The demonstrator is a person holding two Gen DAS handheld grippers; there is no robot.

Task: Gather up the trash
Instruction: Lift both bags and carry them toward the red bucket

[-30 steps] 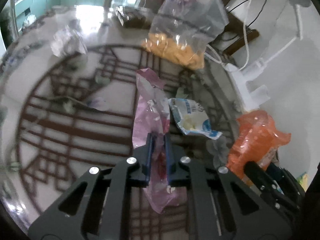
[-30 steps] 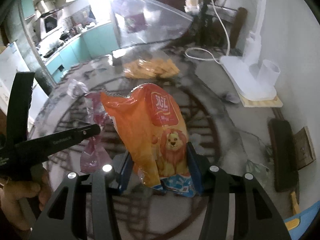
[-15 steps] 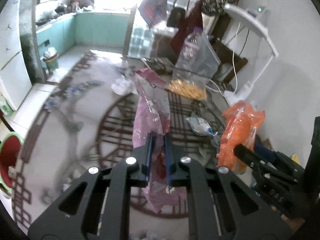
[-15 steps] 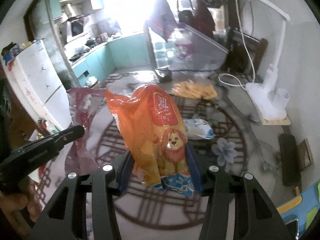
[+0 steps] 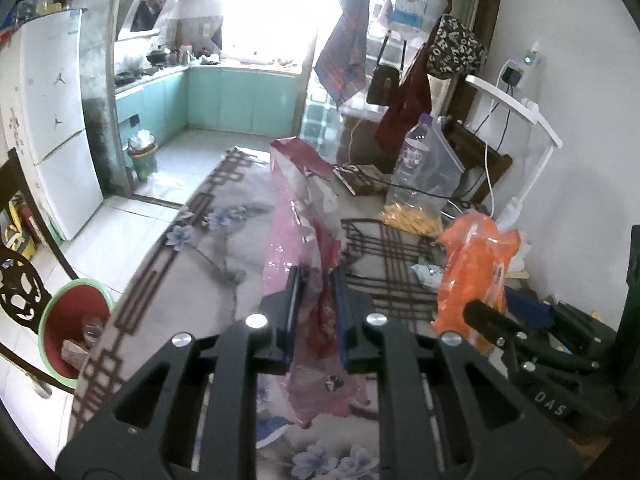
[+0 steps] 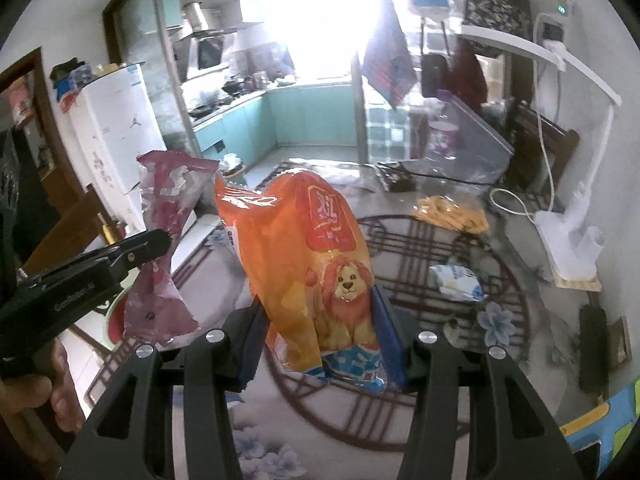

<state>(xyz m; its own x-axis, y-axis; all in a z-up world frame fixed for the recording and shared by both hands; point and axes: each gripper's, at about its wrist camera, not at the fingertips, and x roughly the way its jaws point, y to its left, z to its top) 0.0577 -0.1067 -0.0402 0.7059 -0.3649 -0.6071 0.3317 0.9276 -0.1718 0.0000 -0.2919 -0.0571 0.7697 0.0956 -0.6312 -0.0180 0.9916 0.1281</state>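
Observation:
My left gripper (image 5: 316,312) is shut on a pink snack wrapper (image 5: 304,224) and holds it upright above the round table (image 5: 200,280). The wrapper also shows in the right wrist view (image 6: 164,240). My right gripper (image 6: 320,332) is shut on an orange snack bag with a lion picture (image 6: 308,256), which also shows in the left wrist view (image 5: 476,268). A red bin with a green rim (image 5: 68,328) stands on the floor left of the table. A white and blue wrapper (image 6: 456,280) lies on the table.
A clear bag with yellow snacks (image 6: 452,212), a plastic bottle (image 5: 412,152) and a white desk lamp (image 6: 568,240) stand at the table's far right. A dark chair back (image 5: 20,288) is at the left edge. A white fridge (image 5: 52,120) stands beyond.
Both grippers have risen and tilted up from the table with their wrappers. The view now takes in the kitchen and the red bin at lower left.

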